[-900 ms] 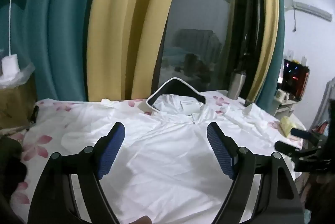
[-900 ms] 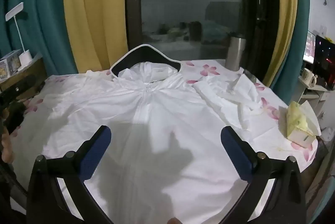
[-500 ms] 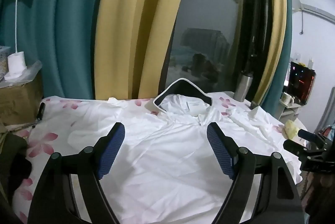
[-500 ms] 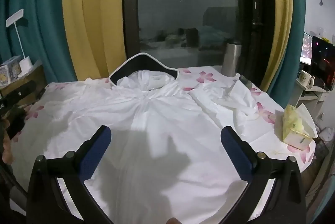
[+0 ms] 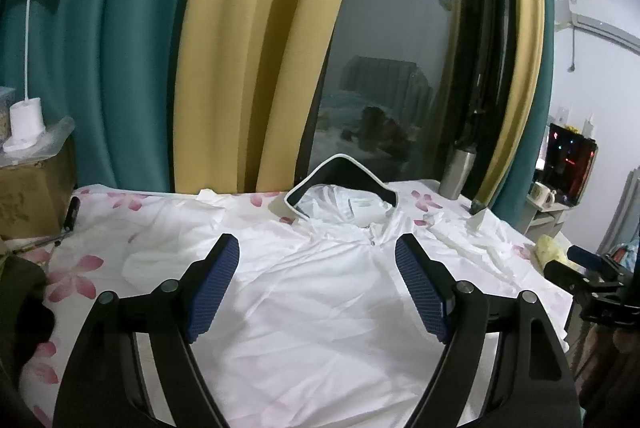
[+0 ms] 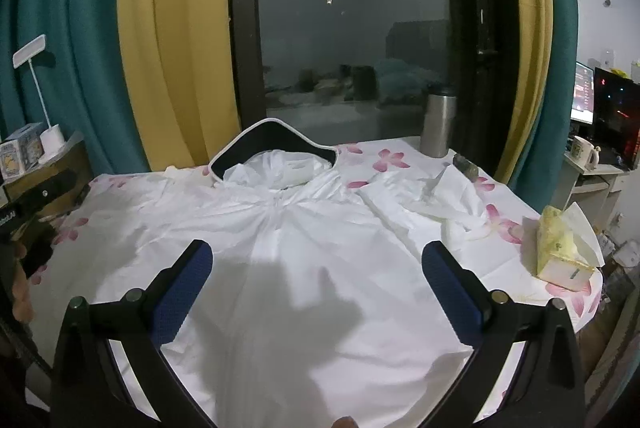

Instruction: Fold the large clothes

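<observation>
Off to the left of my left gripper (image 5: 316,268) a white desk lamp (image 5: 28,68) stands on a cardboard box (image 5: 36,196). Both my grippers hang above the table's (image 6: 520,260) near edge, pads spread as wide as they go, gripping nothing. Straight ahead of my right gripper (image 6: 316,268) the white hooded jacket (image 6: 288,248) lies flat (front up), its long axis running away from me, hood (image 6: 280,168) pointing at the window and hem nearest me. Its neck label is too small to read. Ahead and right stands a steel tumbler (image 6: 438,124); just right of my right finger sits a yellow tissue pack (image 6: 560,248).
</observation>
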`<state>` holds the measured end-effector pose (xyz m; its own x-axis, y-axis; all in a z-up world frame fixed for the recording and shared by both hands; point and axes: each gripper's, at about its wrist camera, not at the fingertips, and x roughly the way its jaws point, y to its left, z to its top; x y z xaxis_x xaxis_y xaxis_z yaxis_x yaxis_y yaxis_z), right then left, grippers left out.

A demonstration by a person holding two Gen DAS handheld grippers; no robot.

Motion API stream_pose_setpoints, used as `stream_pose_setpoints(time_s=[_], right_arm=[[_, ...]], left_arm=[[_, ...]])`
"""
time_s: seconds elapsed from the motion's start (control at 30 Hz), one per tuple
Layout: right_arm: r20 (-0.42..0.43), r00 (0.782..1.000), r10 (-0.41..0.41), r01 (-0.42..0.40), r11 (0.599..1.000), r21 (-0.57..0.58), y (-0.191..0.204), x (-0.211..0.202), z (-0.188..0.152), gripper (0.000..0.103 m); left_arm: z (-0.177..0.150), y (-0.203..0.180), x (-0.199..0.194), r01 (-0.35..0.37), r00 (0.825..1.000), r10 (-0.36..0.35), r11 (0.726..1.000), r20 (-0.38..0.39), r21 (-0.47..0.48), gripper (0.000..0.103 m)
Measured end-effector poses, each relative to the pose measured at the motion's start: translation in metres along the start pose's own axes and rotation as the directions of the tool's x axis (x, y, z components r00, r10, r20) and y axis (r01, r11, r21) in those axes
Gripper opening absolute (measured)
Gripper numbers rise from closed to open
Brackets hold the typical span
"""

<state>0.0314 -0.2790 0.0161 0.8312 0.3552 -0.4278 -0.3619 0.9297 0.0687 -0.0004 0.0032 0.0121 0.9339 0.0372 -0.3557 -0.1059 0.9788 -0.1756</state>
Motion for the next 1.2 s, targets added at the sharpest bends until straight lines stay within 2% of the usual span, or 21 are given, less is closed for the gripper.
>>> stream_pose_setpoints(time_s=[0.67, 1.2], right_arm=[[0.058, 0.998, 0.011, -0.012, 1.0, 0.014, -0.001, -0.019, 0.01, 0.102], [0.012, 1.0, 0.005, -0.005, 1.0, -0.007, 0.007, -0.012, 0.007, 0.102]], left_arm=[[-0.004, 0.002, 0.001, 0.05, 0.999, -0.05, 0.998, -0.011, -0.029, 0.083], [-0.008, 0.0, 0.001, 0.087, 0.996, -0.087, 0.996, -0.009, -0.024, 0.083]])
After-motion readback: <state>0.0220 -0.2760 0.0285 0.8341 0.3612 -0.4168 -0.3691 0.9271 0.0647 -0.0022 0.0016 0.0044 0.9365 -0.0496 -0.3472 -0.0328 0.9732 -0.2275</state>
